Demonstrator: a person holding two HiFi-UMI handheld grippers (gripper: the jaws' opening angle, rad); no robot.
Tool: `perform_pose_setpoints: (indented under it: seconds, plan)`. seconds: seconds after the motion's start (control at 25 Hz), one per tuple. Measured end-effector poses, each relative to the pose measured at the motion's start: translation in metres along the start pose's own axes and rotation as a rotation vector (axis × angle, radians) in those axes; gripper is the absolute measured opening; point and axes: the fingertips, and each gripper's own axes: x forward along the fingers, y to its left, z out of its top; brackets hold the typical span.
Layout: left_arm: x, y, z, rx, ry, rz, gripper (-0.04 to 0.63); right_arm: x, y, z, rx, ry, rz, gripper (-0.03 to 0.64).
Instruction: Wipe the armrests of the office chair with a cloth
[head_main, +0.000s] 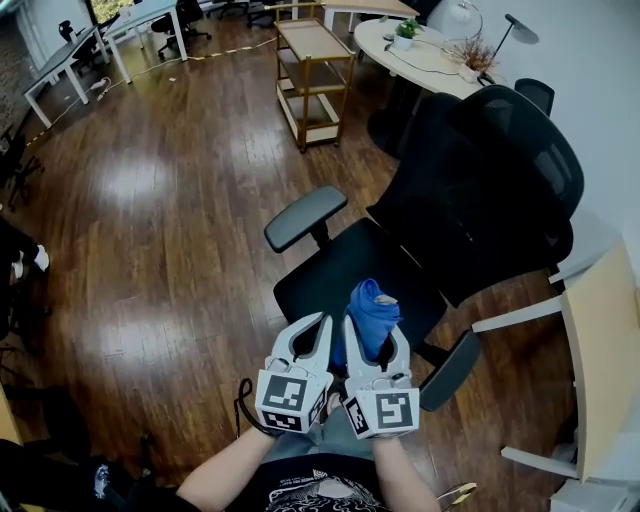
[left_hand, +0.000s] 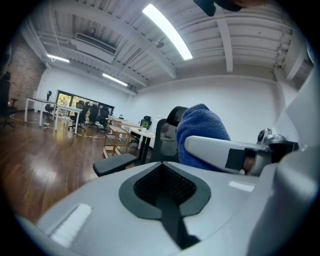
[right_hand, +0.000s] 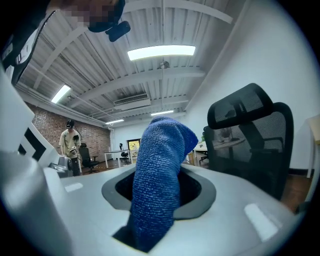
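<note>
The blue cloth (head_main: 372, 315) is pinched upright in the right hand-held gripper (head_main: 375, 338) and is held over the front of the black office chair's (head_main: 450, 200) seat, between the two armrests (head_main: 305, 217). Just beside it, the left hand-held gripper (head_main: 312, 328) is seen with its jaws pressed together on nothing. Behind the chair on the wood floor (head_main: 150, 200), a wooden shelf cart (head_main: 312, 80) and a round white table (head_main: 420, 55) are set, and a further table (head_main: 605, 360) is placed close at the chair's right.
</note>
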Motion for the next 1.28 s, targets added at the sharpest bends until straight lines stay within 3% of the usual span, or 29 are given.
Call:
perform_pose_setpoints:
  seconds: [0.24, 0.56, 0.96, 1.28]
  plan:
    - [0.011, 0.042, 0.015, -0.006, -0.005, 0.072, 0.005, 0.047, 0.015, -0.005, -0.017, 0.022, 0.069, 0.146]
    - [0.053, 0.106, 0.033, 0.003, -0.006, 0.101, 0.005, 0.123, 0.009, -0.014, -0.045, 0.045, 0.081, 0.146]
    - [0.135, 0.169, 0.051, 0.037, 0.078, 0.042, 0.005, 0.237, -0.028, -0.042, -0.081, 0.113, 0.044, 0.149]
    - [0.164, 0.191, 0.051, 0.034, 0.118, 0.023, 0.005, 0.304, -0.087, -0.077, -0.218, 0.263, 0.056, 0.149]
